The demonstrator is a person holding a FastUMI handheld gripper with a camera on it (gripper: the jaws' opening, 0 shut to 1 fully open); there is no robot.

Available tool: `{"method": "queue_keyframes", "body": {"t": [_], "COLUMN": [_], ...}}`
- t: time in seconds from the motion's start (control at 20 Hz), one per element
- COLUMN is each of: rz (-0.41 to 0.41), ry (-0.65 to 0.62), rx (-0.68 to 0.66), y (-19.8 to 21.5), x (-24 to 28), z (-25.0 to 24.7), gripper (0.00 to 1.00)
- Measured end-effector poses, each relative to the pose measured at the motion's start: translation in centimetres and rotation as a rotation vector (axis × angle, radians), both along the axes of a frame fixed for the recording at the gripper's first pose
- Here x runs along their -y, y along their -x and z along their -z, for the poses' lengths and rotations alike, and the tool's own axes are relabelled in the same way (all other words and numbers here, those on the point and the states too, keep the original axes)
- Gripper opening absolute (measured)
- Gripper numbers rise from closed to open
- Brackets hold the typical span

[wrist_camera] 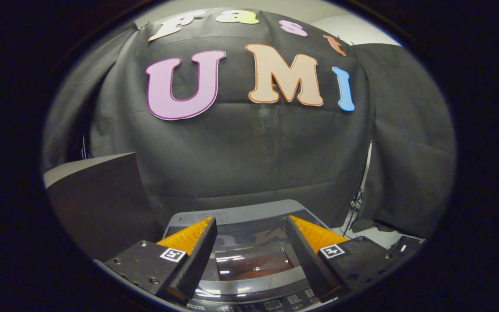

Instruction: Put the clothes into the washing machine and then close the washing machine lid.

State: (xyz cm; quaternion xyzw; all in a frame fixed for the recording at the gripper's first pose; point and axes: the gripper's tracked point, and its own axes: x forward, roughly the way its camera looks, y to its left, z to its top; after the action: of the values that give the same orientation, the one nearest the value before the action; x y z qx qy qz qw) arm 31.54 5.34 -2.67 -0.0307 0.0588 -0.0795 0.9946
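While the tool is hanging above the washer, its 2 fingers are standing spread apart and gripping nothing. Between and below them the lid is lying shut, its dark window glinting with reflections. A control panel is showing at the washer's near edge. A grey box is standing left of the washer

The gripper is held level, pointing forward. Its two fingers stand spread well apart, with a wide gap between the tips. Nothing is clamped between them, and neither finger touches anything.
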Motion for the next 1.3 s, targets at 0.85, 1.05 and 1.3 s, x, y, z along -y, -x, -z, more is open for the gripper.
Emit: {"method": "queue_keyframes", "body": {"t": [0.85, 1.05, 1.3], "rz": [-0.172, -0.188, -0.220], "ry": [-0.012, -0.013, -0.013], "rx": [0.015, 0.009, 0.060], "y": [12.8, 15.3, 18.5], "x": [-3.6, -3.3, -3.4], "z": [-0.5, -0.5, -2.6], "gripper": [0.96, 0.97, 0.97]}}
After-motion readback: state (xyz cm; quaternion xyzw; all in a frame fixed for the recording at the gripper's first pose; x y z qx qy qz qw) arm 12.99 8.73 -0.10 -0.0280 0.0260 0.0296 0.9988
